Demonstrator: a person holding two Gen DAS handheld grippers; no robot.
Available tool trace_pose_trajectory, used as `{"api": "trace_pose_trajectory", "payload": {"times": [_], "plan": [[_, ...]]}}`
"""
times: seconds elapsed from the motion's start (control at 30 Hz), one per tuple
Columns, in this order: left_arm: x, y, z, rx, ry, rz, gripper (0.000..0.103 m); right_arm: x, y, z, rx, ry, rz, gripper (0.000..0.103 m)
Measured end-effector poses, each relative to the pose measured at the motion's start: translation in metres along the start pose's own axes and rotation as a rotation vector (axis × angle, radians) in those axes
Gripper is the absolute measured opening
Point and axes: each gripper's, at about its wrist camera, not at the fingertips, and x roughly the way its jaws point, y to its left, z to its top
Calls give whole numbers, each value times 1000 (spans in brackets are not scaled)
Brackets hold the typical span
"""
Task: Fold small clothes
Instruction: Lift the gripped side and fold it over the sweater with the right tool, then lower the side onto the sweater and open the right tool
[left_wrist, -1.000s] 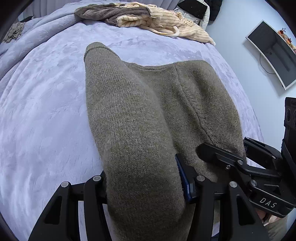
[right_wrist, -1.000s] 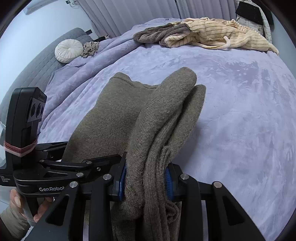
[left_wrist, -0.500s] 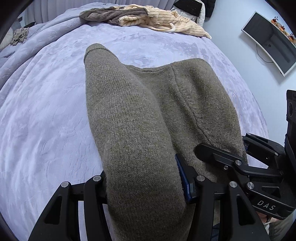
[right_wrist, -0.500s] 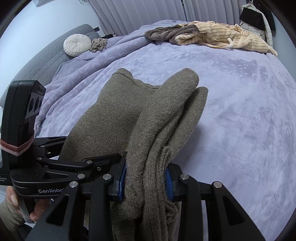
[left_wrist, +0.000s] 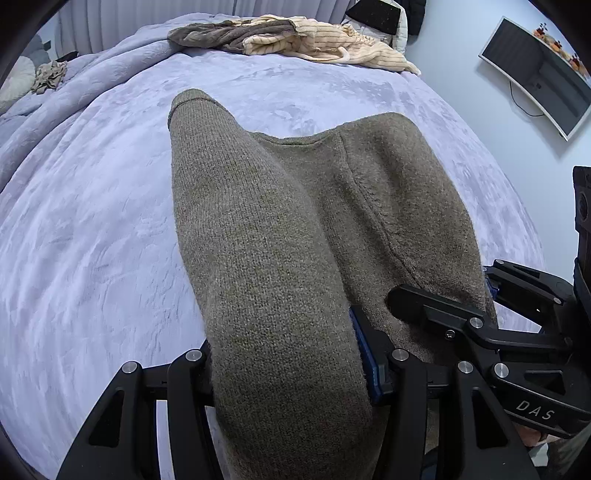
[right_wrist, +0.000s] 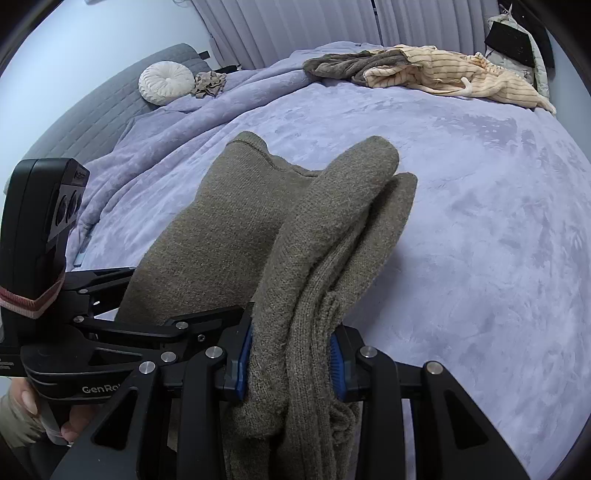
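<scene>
An olive-brown knit sweater hangs stretched between both grippers above the lavender bed. My left gripper is shut on its near left edge, a thick fold bulging over the jaws. My right gripper is shut on the bunched right edge, with a sleeve folded over on top. The sweater spans to the left gripper in the right wrist view. The right gripper shows at the right of the left wrist view, clamped on the cloth.
A lavender blanket covers the bed. A heap of cream striped and grey-brown clothes lies at the far edge. A round white cushion and a small crumpled cloth sit far left. A wall screen hangs at right.
Both grippers keep their hold on the sweater. The views have tilted so more of the far bed and the clothes heap show; the sweater's far end sits lower in frame.
</scene>
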Motion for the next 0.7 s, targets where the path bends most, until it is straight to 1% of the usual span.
{"api": "trace_pose_trajectory", "payload": {"times": [0.27,0.47,0.5,0.53,0.6,0.7], "plan": [[6,8,-10,-10,6,-16,56,8,-1,-6,6,9,16,37],[15,21,-17,-34,13,-59,57,16,-11,-11,19,20,38,37],[16,26,-19,-43,12,-71,62,18,-15,-13,30,23,48,37],[17,30,-21,-53,11,-83,63,20,-20,-15,46,26,59,37],[18,39,-25,-84,8,-112,70,25,-34,-18,104,34,104,39],[17,55,-29,-142,4,-186,71,33,-60,-24,223,34,196,41]]}}
